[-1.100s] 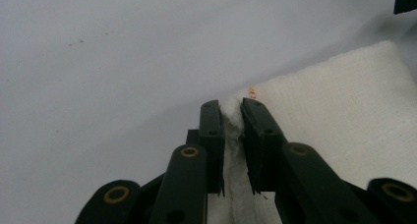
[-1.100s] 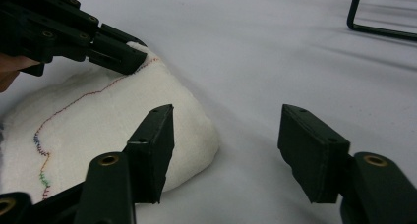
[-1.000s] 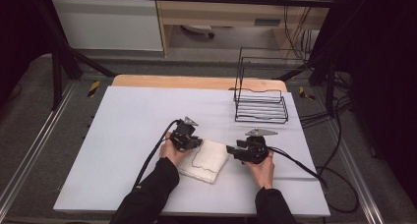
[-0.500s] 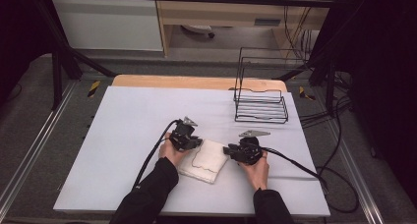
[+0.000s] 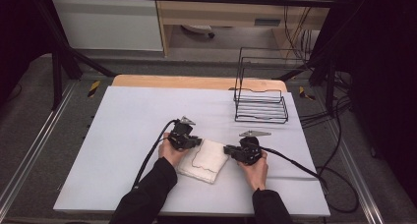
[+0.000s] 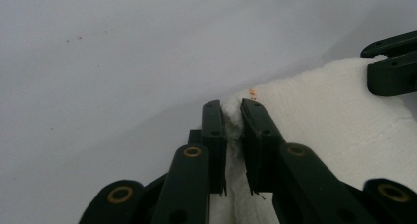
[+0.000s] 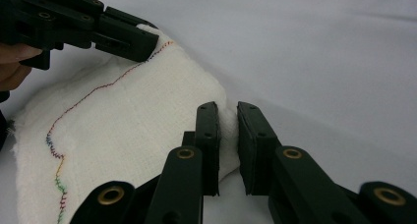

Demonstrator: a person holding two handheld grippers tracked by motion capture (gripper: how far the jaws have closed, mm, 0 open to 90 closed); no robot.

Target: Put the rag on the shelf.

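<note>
Cloth [image 5: 204,159] lies folded near the front middle of the bench [image 5: 128,111], and you now hold it at both far corners: your right gripper [image 5: 227,149] has come in from the right over the last second and its jaws are pinched narrow on the near-right corner fold, while your left gripper [image 5: 197,141] stays clamped on the far-left corner. With both corners held, it looks ready to lift or unfold. You have bare bench to the left and ahead; the wire rack [image 5: 260,106] stands well apart at the far right, and the front edge is close behind your hands.
</note>
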